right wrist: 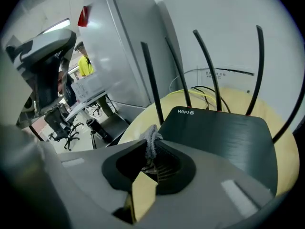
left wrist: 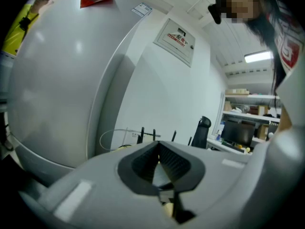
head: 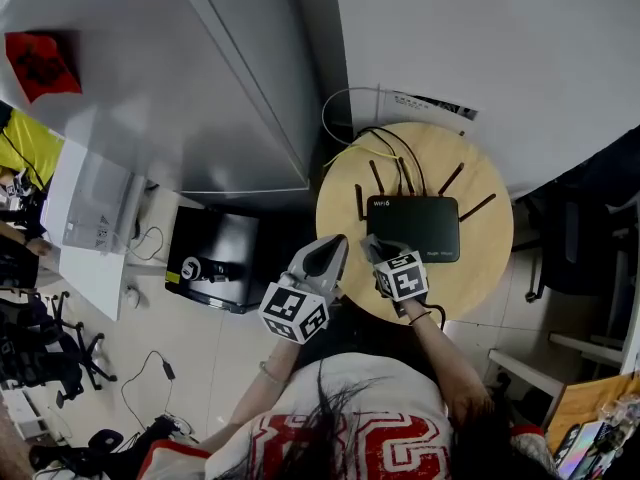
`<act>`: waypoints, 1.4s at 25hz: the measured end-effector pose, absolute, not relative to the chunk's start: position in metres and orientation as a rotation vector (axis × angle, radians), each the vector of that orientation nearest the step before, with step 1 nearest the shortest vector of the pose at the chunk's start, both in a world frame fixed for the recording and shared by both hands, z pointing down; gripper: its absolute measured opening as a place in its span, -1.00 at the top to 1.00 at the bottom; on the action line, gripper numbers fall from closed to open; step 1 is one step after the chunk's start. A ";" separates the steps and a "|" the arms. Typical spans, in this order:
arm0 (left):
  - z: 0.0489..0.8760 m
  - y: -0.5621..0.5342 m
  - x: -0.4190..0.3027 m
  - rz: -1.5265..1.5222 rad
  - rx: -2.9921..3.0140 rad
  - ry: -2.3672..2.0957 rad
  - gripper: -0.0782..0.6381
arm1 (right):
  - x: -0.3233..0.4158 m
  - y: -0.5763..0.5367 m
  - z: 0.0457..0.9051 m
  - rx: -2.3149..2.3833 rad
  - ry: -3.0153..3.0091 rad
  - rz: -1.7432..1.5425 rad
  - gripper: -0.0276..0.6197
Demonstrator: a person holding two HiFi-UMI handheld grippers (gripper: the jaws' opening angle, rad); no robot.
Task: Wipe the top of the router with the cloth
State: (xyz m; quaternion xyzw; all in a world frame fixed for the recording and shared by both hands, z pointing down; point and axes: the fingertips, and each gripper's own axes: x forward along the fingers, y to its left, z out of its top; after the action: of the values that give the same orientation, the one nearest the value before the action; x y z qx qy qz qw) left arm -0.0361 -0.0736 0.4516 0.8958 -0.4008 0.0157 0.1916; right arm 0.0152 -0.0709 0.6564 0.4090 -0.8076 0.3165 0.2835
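White wall (head: 480, 38), grey cabinet (head: 200, 88), round wooden table (head: 343, 206)

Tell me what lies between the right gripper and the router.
Only the cloth, pinched by the right gripper and poking toward the near corner of the router. Otherwise there is just bare table. The right gripper view shows it.

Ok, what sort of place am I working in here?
Most likely an office: black swivel chairs stand nearby, a dark computer monitor sits under wall shelves, and a black flat router lies on a round wooden table.
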 end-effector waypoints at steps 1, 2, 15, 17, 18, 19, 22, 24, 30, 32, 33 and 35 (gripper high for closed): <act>0.452 -0.074 -0.038 0.043 2.512 -1.129 0.78 | 0.015 -0.070 0.658 1.090 -2.159 0.846 0.81; 0.452 -0.074 -0.039 0.043 2.510 -1.132 0.78 | 0.015 -0.069 0.659 1.091 -2.157 0.849 0.81; 0.455 -0.075 -0.024 0.049 2.534 -1.060 0.78 | 0.106 -0.061 0.665 1.327 -2.056 0.935 0.80; 0.455 -0.075 -0.020 0.050 2.539 -1.047 0.78 | 0.127 -0.059 0.665 1.391 -2.026 0.956 0.80; 0.455 -0.075 -0.019 0.051 2.541 -1.041 0.78 | 0.137 -0.058 0.665 1.423 -2.011 0.966 0.80; 0.455 -0.075 -0.017 0.052 2.543 -1.035 0.78 | 0.147 -0.057 0.665 1.454 -1.995 0.974 0.80; 0.454 -0.075 -0.012 0.054 2.549 -1.020 0.78 | 0.179 -0.053 0.665 1.542 -1.940 0.994 0.80; 0.454 -0.075 -0.010 0.055 2.551 -1.014 0.78 | 0.200 -0.049 0.665 1.599 -1.900 1.008 0.80; 0.456 -0.073 -0.010 0.064 2.547 -1.015 0.78 | 0.252 -0.036 0.668 1.744 -1.801 1.051 0.80; 0.457 -0.074 -0.011 0.065 2.544 -1.018 0.78 | 0.255 -0.037 0.666 1.760 -1.791 1.051 0.81; 0.457 -0.074 -0.012 0.066 2.543 -1.020 0.78 | 0.254 -0.037 0.664 1.766 -1.786 1.054 0.81; 0.457 -0.074 -0.013 0.065 2.540 -1.023 0.78 | 0.245 -0.039 0.661 1.768 -1.798 1.071 0.80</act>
State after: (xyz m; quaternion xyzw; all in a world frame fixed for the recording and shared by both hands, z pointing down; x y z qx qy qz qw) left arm -0.0135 -0.0736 0.4575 0.9086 -0.3659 0.0234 0.2001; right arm 0.2448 -0.0389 0.6608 0.6324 -0.6430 0.3831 0.1995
